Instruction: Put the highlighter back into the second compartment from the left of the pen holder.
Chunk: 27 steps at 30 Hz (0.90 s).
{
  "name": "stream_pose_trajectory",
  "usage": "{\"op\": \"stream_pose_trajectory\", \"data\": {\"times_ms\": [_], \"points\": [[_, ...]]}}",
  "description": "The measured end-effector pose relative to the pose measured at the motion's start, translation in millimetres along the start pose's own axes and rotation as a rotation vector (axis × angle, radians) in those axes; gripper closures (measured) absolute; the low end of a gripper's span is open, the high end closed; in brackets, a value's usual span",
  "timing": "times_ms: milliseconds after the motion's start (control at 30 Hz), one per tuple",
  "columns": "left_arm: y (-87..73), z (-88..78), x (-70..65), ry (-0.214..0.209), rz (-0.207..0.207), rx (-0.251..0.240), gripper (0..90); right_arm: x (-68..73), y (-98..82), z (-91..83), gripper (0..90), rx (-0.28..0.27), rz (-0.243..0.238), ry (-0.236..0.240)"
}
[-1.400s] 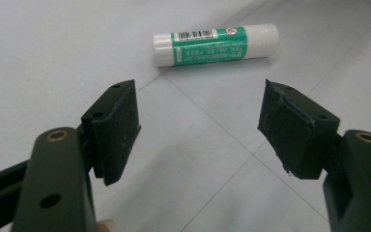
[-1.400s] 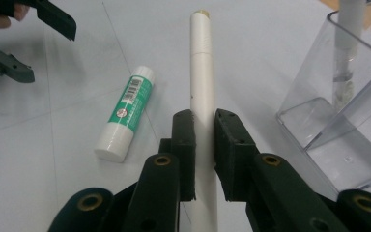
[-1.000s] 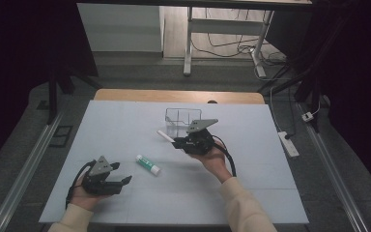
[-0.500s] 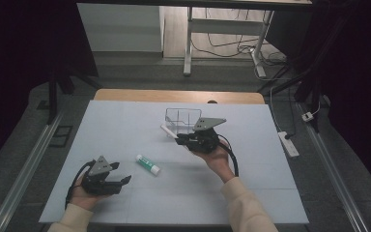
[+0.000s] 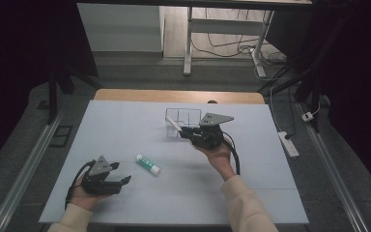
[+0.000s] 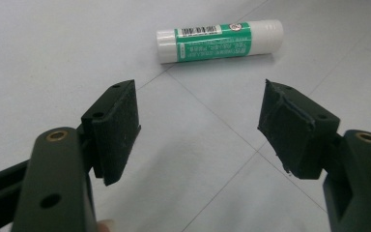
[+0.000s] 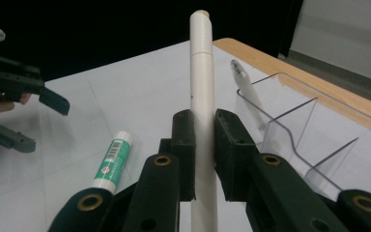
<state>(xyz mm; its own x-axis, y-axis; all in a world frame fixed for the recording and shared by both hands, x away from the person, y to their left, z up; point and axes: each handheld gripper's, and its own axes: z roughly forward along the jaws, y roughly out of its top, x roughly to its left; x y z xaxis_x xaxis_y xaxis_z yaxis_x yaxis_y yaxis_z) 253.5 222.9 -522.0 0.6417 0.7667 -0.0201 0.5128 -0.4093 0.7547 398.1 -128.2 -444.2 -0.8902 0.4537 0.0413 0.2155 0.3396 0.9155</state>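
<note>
Left of the glue stick (image 5: 148,164), the left gripper (image 5: 121,180) rests low on the white table (image 5: 125,125), jaws wide apart and empty. Right of the glue stick, the right gripper (image 5: 184,131) clamps a white pen (image 7: 202,116) just beside the clear organizer (image 5: 183,116), which already holds another pen (image 7: 244,82).

A slim white pen (image 7: 203,116) with a small tan tip stood clamped between the pads of the right gripper (image 7: 204,145), its upper end at the near wall of a clear plastic organiser (image 7: 290,140). That divided organiser sat near the desk's far edge, right of middle, with another white pen (image 7: 244,82) leaning inside it.
</note>
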Motion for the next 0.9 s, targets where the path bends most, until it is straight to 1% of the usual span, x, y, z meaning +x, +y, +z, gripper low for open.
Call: {"op": "stream_pose_trajectory", "data": {"times_ms": [433, 900], "points": [[-0.1, 0.2, 0.2, 0.001, 0.000, 0.001, 30.2, -7.7, 7.6, -4.3, 77.9, -0.040, 0.026, -0.034], [-0.7, -0.2, 1.5, -0.002, -0.003, -0.001, 30.2, -19.5, 14.0, 1.6, 77.9, -0.079, 0.064, -0.072]]}}
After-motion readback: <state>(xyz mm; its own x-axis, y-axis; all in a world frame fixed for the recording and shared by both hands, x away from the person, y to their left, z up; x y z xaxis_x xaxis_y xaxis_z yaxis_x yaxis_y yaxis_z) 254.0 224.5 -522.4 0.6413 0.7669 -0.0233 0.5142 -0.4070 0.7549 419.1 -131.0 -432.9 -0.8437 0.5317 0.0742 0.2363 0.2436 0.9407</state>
